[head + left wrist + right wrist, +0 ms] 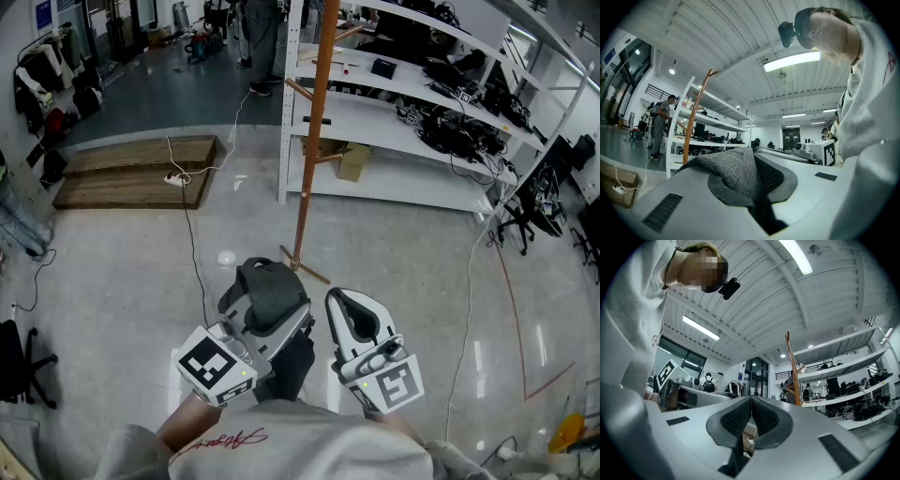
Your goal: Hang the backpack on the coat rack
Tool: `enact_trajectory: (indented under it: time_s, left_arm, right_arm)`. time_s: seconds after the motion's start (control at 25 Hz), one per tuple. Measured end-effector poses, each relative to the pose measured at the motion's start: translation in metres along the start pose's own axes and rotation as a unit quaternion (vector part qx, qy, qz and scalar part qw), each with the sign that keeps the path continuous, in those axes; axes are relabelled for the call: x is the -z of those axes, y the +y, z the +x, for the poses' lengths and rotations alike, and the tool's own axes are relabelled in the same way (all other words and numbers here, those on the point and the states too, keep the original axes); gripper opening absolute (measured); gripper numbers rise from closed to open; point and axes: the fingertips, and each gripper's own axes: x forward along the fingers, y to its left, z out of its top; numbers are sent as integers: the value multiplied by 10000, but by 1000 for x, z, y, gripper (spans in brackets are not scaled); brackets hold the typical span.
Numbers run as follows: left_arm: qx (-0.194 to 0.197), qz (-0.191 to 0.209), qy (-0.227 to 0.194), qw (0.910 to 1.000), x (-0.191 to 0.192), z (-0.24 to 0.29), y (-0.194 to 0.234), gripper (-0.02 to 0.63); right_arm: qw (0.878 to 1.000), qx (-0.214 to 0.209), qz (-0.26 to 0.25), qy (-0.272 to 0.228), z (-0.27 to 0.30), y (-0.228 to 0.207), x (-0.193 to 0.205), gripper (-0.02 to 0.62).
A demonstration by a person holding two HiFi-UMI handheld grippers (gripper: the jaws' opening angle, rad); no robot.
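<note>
My left gripper (274, 314) is shut on a grey woven part of the backpack (267, 289), held out level in front of me. The same grey fabric (733, 171) fills the gap between the jaws in the left gripper view. A dark part of the backpack (292, 367) hangs below, between the two grippers. Beside it on the right, my right gripper (349, 305) has its pads (761, 418) pressed together with nothing between them. The coat rack (314, 122) is a tall wooden pole with angled pegs, straight ahead on the floor. It also shows as a pole (696, 117) at left and a pole (792, 371) right of centre.
White shelving (412, 173) loaded with cables and black gear stands right behind the rack. A low wooden platform (141, 169) with a power strip (176, 178) and trailing cable lies at the left. A person (262, 47) stands far back. An office chair (19, 361) sits at the left edge.
</note>
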Motion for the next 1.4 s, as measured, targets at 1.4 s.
enact_trajectory:
  time_s: [1.4]
  left_arm:
    - [401,339,-309,9981,-37,94,9,41]
  right_arm:
    - [9982,-28,374,-464,-7,-70,-10,21]
